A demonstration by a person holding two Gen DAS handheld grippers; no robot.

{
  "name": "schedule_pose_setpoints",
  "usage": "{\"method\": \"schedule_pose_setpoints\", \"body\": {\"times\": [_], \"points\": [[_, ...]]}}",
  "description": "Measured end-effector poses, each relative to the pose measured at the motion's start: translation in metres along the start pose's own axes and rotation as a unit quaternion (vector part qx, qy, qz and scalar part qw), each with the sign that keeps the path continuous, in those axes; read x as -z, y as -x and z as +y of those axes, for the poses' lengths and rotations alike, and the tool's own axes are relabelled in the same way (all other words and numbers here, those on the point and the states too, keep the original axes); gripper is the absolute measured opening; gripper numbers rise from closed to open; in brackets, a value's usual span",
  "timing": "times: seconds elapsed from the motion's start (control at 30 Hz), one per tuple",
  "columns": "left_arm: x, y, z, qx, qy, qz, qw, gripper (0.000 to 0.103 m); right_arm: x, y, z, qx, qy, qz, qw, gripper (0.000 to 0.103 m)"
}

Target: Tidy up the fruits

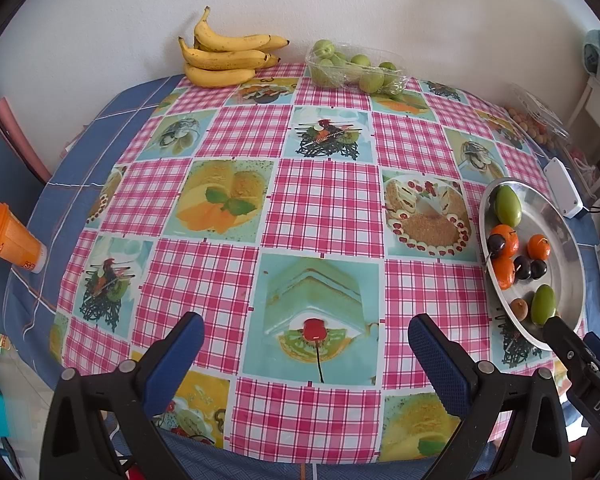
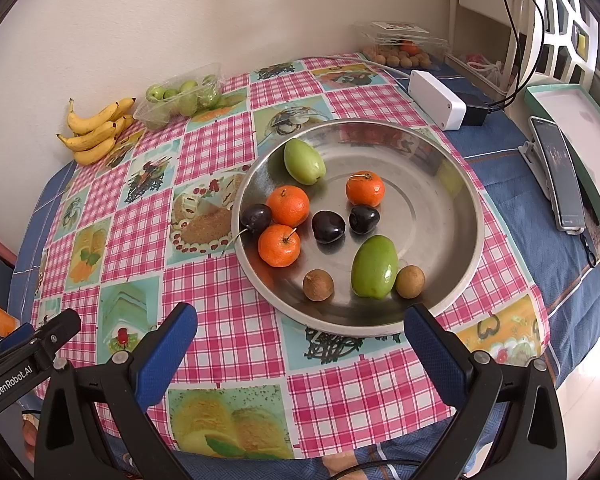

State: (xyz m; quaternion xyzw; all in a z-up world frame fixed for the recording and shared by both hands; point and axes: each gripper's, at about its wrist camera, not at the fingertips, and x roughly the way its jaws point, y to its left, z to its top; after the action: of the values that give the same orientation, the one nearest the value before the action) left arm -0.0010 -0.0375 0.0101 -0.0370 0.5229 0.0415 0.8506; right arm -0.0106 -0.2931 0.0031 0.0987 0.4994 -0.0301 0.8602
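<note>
Tongs: left gripper (image 1: 306,354) and right gripper (image 2: 300,338) wide open, empty | fruits mixed in metal bowl (image 2: 440,184) | step: unclear, start or end.

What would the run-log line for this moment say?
left gripper: open, empty | right gripper: open, empty, at metal dish rim | dish: oranges, cherries, green fruits | bananas: by wall

A plain off-white wall (image 1: 340,4) stands directly behind the table (image 2: 540,148). The table carries a blue cloth under a pink checked oilcloth (image 1: 320,208) printed with dessert pictures. White shelving (image 2: 496,12) stands at the right. Even daylight fills the room
</note>
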Motion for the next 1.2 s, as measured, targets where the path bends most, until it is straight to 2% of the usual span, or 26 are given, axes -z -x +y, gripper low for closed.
{"method": "schedule_pose_setpoints", "body": {"times": [1.0, 1.2], "points": [[0.0003, 0.0010, 0.0004, -0.010, -0.004, -0.001, 0.9999, 0.103, -0.0004, -0.0009, -0.0006, 0.000, 0.002, 0.003, 1.000, 0.103], [0.0005, 0.0096, -0.0019, -0.021, -0.015, -0.028, 0.9993, 0.103, -0.0006, -0.0010, -0.0009, 0.000, 0.002, 0.004, 1.000, 0.103]]}}
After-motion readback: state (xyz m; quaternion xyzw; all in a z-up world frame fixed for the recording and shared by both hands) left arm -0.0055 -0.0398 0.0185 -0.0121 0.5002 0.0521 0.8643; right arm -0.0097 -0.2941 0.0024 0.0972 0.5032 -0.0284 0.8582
